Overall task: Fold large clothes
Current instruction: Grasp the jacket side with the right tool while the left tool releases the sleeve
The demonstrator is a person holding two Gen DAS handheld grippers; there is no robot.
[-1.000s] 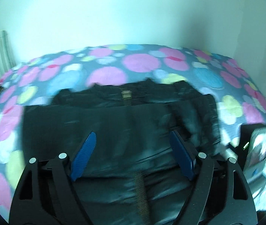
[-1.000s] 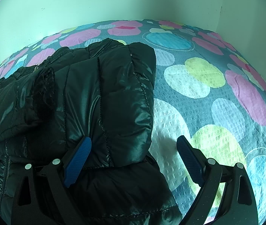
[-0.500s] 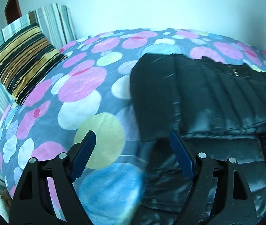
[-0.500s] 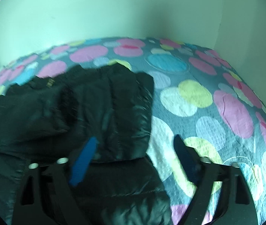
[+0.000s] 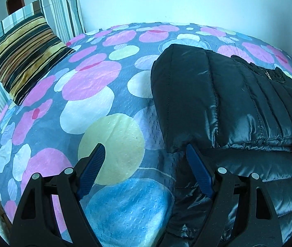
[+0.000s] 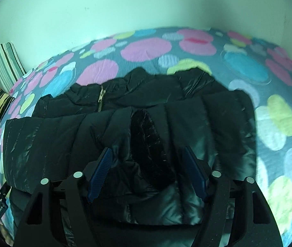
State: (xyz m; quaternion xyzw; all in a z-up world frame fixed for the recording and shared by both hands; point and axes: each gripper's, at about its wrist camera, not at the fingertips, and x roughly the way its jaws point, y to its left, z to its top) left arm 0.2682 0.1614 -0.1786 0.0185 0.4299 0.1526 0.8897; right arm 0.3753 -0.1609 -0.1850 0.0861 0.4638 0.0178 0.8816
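A black puffer jacket (image 6: 125, 135) lies on the bed (image 5: 96, 94), sleeves folded across its chest and zipper (image 6: 100, 100) running toward the collar at 12 o'clock in the right wrist view. The right gripper (image 6: 148, 173) hangs over the middle of the jacket; its jaws have just been closing, and a dark fuzzy cuff (image 6: 148, 144) of one sleeve sits between the blue pads, though no pad visibly presses it. The left gripper (image 5: 146, 170) is spread wide over the dotted bedspread, with the jacket's folded sleeve edge (image 5: 178, 111) just beyond its right finger (image 5: 199, 175) at 1 o'clock. A striped cushion (image 5: 22, 55) leans at 10 o'clock against a striped pillow (image 5: 63, 12) by the wall (image 5: 166, 0), well apart from the jacket.
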